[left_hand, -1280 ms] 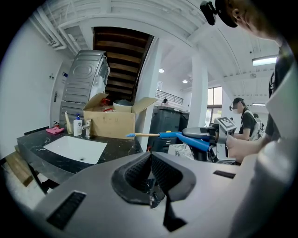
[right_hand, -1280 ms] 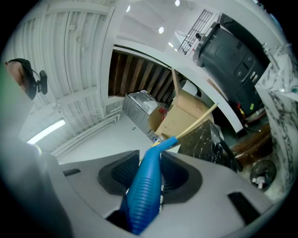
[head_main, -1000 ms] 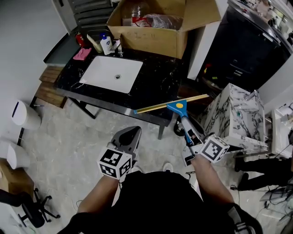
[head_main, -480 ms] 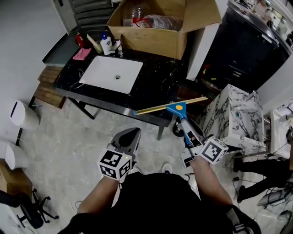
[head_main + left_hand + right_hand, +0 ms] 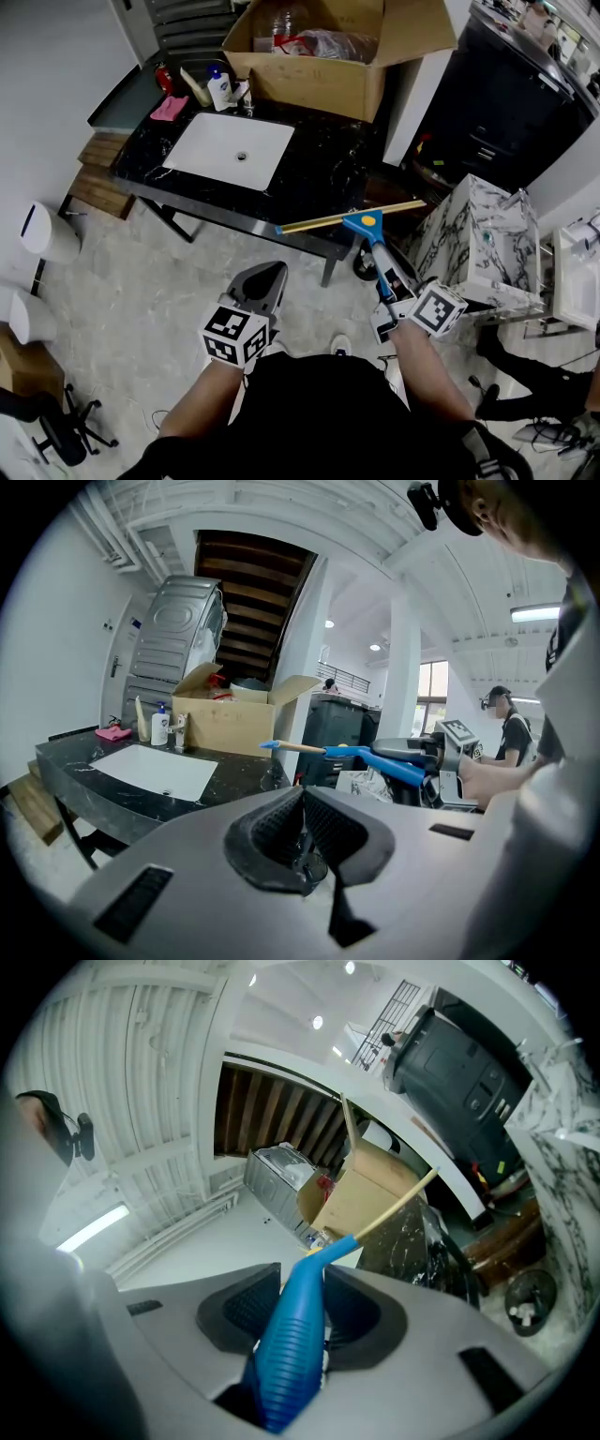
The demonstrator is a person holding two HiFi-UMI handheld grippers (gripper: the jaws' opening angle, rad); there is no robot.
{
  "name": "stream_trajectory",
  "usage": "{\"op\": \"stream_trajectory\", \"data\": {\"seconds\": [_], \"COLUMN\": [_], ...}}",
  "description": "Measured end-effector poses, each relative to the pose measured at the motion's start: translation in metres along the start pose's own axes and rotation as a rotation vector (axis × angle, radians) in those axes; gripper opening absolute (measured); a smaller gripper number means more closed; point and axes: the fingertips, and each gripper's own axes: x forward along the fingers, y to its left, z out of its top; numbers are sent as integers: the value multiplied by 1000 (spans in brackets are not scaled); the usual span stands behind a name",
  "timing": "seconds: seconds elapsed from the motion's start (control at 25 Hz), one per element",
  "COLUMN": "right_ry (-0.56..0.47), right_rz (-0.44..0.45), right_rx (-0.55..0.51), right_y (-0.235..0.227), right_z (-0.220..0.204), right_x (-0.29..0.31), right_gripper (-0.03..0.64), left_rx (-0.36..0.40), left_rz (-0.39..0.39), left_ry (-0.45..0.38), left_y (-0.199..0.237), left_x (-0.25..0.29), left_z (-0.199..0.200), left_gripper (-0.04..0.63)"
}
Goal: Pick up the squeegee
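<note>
item: squeegee (image 5: pixel 364 223), with a blue ribbed handle, a blue head and a long brass-coloured blade strip. it is held up in the air in front of the person, right of centre. the blade lies crosswise above the near right edge of the counter (image 5: pixel 328 173) and clear of its top. the handle runs back toward the person into the right tool (image 5: pixel 386 287).

right tool: jaws partly apart and clamped on the squeegee handle, one dark pad on each side of it. the marker cube sits just behind the jaws, on the person's hand.

left tool (image 5: pixel 268 278): held low on the left, over the floor, near side of the counter. its jaws are closed together with nothing between them, and it is well apart from the squeegee.

counter: black, marble-patterned, with a white rectangular sink (image 5: pixel 232 150) set into its left half.

on the counter, far left corner: a soap bottle (image 5: pixel 217 89) and, left of it, a pink cloth (image 5: pixel 170 110).

on the counter, far side: a large open cardboard box (image 5: pixel 319 80) with clear plastic bags inside.

right of the counter: a marble-patterned cabinet (image 5: pixel 478 239), with a tall black cabinet (image 5: pixel 497 103) beyond it.

near left on the floor: part of an office chair (image 5: pixel 66 431).
</note>
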Motion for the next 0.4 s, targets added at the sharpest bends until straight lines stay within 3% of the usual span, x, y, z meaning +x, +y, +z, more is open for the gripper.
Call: {"op": "stream_trajectory", "data": {"seconds": [0.4], "right_ry": [-4], "right_rz": [4], "right_rx": [3], "right_y": [2], "right_z": [1], "right_x": [2], "right_gripper": [153], "left_rx": [1], "left_rz": [-6], "left_ry": [6], "left_y": [0], "left_x": [1], "left_z": [0], "left_gripper": [18]}}
